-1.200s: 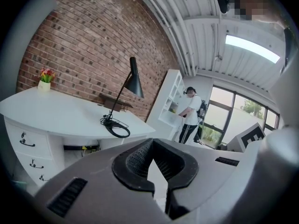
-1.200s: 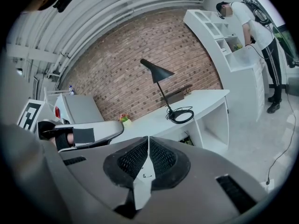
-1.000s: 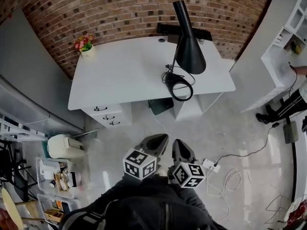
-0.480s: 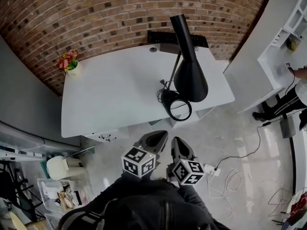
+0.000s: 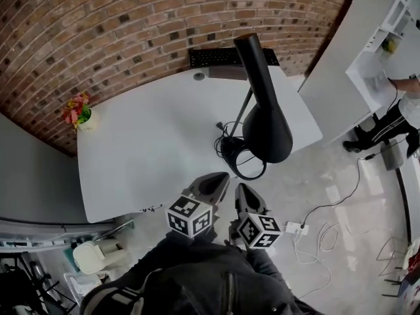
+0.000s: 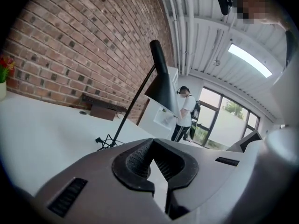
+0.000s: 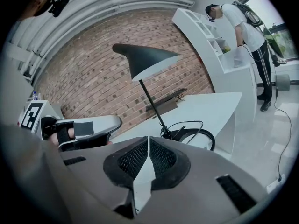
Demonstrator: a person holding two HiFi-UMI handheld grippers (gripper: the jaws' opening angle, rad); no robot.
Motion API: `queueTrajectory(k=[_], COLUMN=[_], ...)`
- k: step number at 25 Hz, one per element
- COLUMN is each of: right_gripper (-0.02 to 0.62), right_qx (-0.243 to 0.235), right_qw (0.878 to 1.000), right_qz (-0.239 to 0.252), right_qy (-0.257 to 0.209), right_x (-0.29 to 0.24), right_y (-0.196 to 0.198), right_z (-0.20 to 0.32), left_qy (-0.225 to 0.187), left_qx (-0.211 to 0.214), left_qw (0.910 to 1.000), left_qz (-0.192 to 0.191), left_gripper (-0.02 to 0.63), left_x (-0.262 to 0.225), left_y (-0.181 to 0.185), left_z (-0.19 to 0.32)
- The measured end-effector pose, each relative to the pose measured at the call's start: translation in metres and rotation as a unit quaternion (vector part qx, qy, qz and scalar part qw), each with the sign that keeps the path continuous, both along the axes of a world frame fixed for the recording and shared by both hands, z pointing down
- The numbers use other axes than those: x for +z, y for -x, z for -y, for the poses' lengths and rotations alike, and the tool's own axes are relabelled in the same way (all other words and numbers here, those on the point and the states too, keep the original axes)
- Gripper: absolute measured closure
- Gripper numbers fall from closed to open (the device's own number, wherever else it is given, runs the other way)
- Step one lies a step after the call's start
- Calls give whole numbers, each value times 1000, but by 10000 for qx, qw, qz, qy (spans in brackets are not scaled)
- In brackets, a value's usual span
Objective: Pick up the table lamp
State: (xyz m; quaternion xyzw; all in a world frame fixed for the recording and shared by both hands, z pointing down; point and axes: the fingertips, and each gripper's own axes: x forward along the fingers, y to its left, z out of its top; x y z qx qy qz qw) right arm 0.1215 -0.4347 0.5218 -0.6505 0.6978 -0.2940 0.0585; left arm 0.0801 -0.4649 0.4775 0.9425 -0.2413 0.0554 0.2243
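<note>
The black table lamp (image 5: 266,123) stands near the right front edge of the white desk (image 5: 151,149), with a ring-shaped base (image 5: 244,157), a thin slanted stem and a tapered shade. In the left gripper view the lamp (image 6: 161,80) rises ahead. In the right gripper view the lamp (image 7: 145,62) is ahead, its base (image 7: 194,136) by the desk edge. My left gripper (image 5: 211,184) and right gripper (image 5: 245,197) hover side by side just short of the desk's front edge, below the lamp base. Both are shut and hold nothing.
A small flower pot (image 5: 79,113) sits at the desk's far left, a black keyboard (image 5: 220,56) at the back by the brick wall. A cord tangle (image 5: 226,140) lies by the lamp base. A power strip (image 5: 294,228) with cables lies on the floor. A person (image 5: 400,113) stands by white shelves on the right.
Both grippers and the head camera have moved closer to the desk. The lamp and desk now lie lower and nearer in the head view. The jaws stay shut.
</note>
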Motion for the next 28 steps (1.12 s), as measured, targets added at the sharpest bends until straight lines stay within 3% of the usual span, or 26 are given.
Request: queueTrajectory(k=[5, 10, 15, 22, 26, 28], right_gripper=[580, 580, 580, 580, 578, 565], right_qx=[336, 522, 627, 807, 822, 846], right_qw=[9994, 9982, 9979, 9958, 9952, 9948], right_qz=[-70, -263, 40, 341, 319, 333], right_qy=[-39, 100, 187, 272, 435, 455], right_x=[2, 8, 16, 22, 29, 30], right_y=[-4, -13, -26, -47, -57, -65], right_z=[18, 24, 24, 26, 29, 31], left_qy=[-121, -508, -846, -1610, -1616, -1648], left_qx=[324, 702, 1158, 1077, 1162, 1240], left_qw=[9994, 9962, 9895, 9809, 9794, 9779], left_qz=[-10, -59, -170, -199, -354, -344], left_gripper=[600, 600, 600, 600, 597, 530], left_x=[-3, -21, -46, -83, -99, -104], left_y=[-3, -8, -21, -35, -41, -46], left_z=[31, 59, 77, 103, 118, 125])
